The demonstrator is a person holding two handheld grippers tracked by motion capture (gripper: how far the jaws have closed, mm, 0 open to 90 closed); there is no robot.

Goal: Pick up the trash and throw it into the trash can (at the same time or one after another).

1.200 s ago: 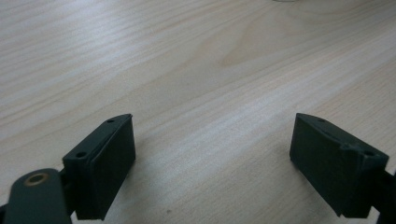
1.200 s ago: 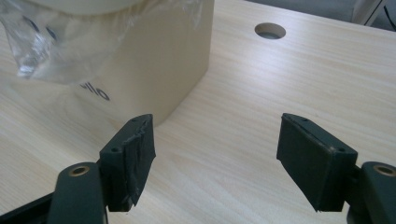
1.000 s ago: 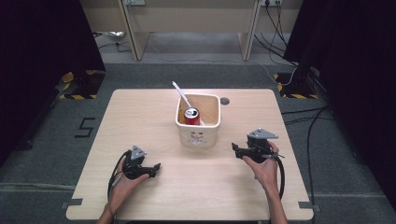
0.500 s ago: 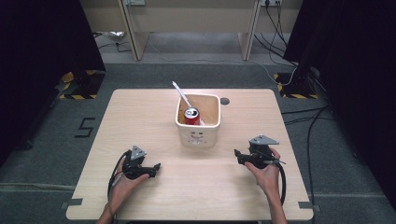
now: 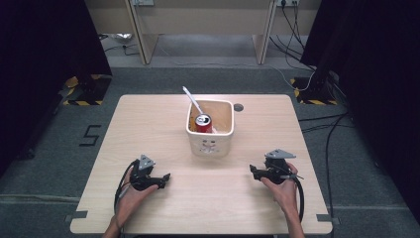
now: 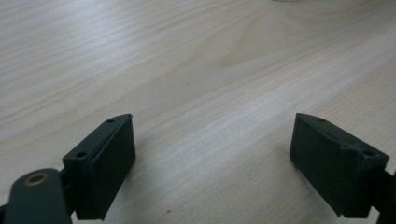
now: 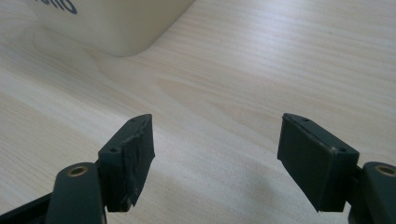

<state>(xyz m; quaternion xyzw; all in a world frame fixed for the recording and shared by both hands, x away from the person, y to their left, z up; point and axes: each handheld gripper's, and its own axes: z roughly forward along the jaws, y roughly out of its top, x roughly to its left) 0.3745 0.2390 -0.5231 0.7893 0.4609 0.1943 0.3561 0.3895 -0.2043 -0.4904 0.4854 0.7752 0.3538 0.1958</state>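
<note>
A cream square bin point(image 5: 210, 144) stands in the middle of the wooden table point(image 5: 148, 124). Inside it are a red drink can point(image 5: 203, 122) and a white spoon point(image 5: 192, 100) that leans out over the far left rim. My left gripper point(image 5: 166, 179) rests low on the table at the front left, jaws open with bare wood between them point(image 6: 212, 154). My right gripper point(image 5: 253, 171) sits low at the front right, pointing left, jaws open and empty point(image 7: 217, 158). The bin's lower corner point(image 7: 121, 28) shows ahead of the right gripper, some way off.
A small round hole point(image 5: 238, 107) is in the table top just right of the bin. Cables point(image 5: 322, 124) trail over the grey floor to the right. A desk's legs point(image 5: 138, 34) stand beyond the far edge.
My right gripper has come down toward the table top and slightly nearer the front edge. The left gripper, bin, can and spoon have stayed put.
</note>
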